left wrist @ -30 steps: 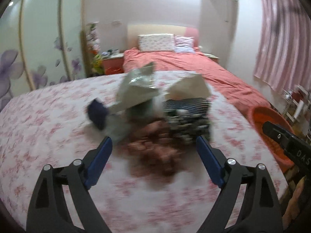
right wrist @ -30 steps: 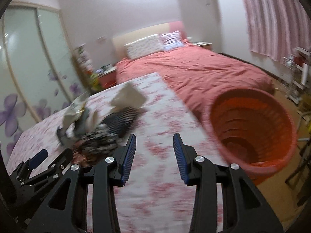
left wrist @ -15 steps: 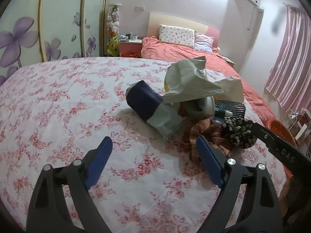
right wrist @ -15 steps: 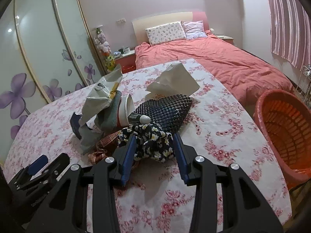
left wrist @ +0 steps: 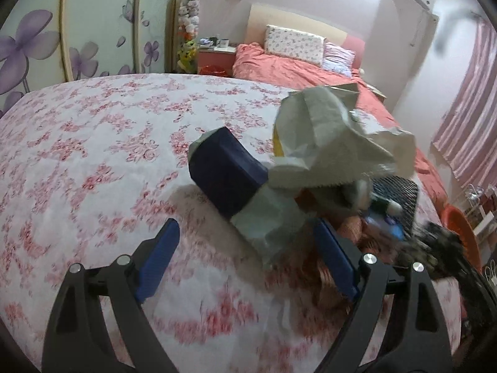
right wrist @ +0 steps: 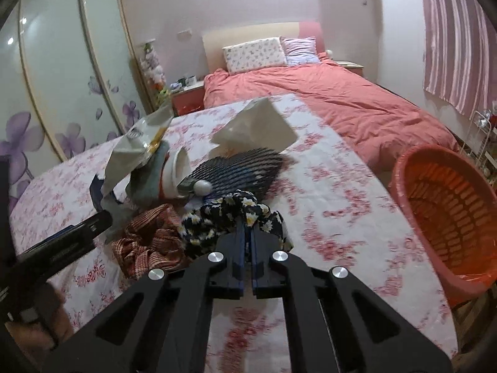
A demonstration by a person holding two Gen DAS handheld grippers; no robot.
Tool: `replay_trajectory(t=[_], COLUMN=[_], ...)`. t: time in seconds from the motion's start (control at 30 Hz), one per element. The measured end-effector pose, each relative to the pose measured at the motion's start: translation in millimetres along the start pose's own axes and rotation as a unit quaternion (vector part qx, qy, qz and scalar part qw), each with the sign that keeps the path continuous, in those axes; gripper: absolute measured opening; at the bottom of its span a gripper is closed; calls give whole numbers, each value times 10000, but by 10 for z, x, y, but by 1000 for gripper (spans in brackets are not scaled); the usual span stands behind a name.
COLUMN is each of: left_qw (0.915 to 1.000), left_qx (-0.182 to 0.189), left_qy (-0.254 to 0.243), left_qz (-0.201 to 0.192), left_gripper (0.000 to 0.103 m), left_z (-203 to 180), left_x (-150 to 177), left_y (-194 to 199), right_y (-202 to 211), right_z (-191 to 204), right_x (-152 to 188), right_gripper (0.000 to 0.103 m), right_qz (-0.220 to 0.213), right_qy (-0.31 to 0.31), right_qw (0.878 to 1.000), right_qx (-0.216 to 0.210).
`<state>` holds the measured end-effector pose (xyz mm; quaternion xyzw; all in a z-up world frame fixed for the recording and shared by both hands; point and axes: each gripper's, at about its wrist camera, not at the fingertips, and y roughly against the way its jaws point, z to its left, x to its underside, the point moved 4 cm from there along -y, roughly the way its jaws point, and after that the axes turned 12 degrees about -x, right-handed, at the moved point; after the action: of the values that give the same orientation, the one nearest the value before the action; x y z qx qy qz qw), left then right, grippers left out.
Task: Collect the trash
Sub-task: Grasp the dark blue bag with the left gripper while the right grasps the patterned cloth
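The black floral cloth [right wrist: 236, 214] lies at the trash pile's near edge on the flowered counter [right wrist: 335, 205], pinched in my just-closed right gripper [right wrist: 247, 233]; my left gripper [left wrist: 245, 258] hangs spread before a navy packet [left wrist: 226, 171]; orange basket [right wrist: 447, 214] alongside.

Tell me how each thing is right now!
Right gripper: shut on the flowery cloth, jaws just closed.
Left gripper: open, empty.
Basket: upright, nothing seen inside.
Paper bag: crumpled, on the pile.
Blue packet: lying tilted.
Striped cloth: bunched up.
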<state>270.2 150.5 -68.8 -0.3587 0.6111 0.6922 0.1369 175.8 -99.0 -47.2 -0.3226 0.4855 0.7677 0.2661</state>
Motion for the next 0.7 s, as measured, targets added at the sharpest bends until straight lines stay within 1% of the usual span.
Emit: replay_trajectory(t=[0.07, 0.17, 0.23, 0.33, 0.4, 0.5, 0.57, 0.67, 0.7], left_qw=[9999, 9996, 9995, 9994, 9992, 9994, 9995, 9995, 9995], left_qx=[-56, -30, -44, -160, -156, -144, -36, 10, 5], left_qy=[76, 176, 220, 171, 155, 103, 23, -44, -36], left_qz=[87, 222, 233, 246, 320, 304, 309, 311, 314], left_gripper=[86, 86, 86, 76, 67, 62, 56, 56, 59], left_z=[-16, -45, -67, -88, -71, -7, 43, 143, 171], left_x=[-47, -93, -128, -171, -171, -162, -131, -80, -69], left_y=[-105, -203, -235, -297, -340, -334, -295, -238, -232], right_y=[23, 31, 25, 20, 26, 49, 63, 67, 62], right_z=[-67, -127, -158, -178, -187, -208, -218, -214, -212], right_x=[-2, 13, 29, 49, 57, 55, 52, 53, 56], right_gripper=[3, 3, 3, 3, 3, 3, 3, 3, 3], right_qz=[-9, 10, 35, 58, 55, 36, 17, 3, 9], right_qy=[-50, -85, -89, -78, -63, -82, -100, -110, -115], right_qw=[10000, 10000, 9999, 9999, 9999, 9999, 9999, 9999, 9999], right_qx=[22, 47, 55, 67, 76, 72, 69, 70, 69])
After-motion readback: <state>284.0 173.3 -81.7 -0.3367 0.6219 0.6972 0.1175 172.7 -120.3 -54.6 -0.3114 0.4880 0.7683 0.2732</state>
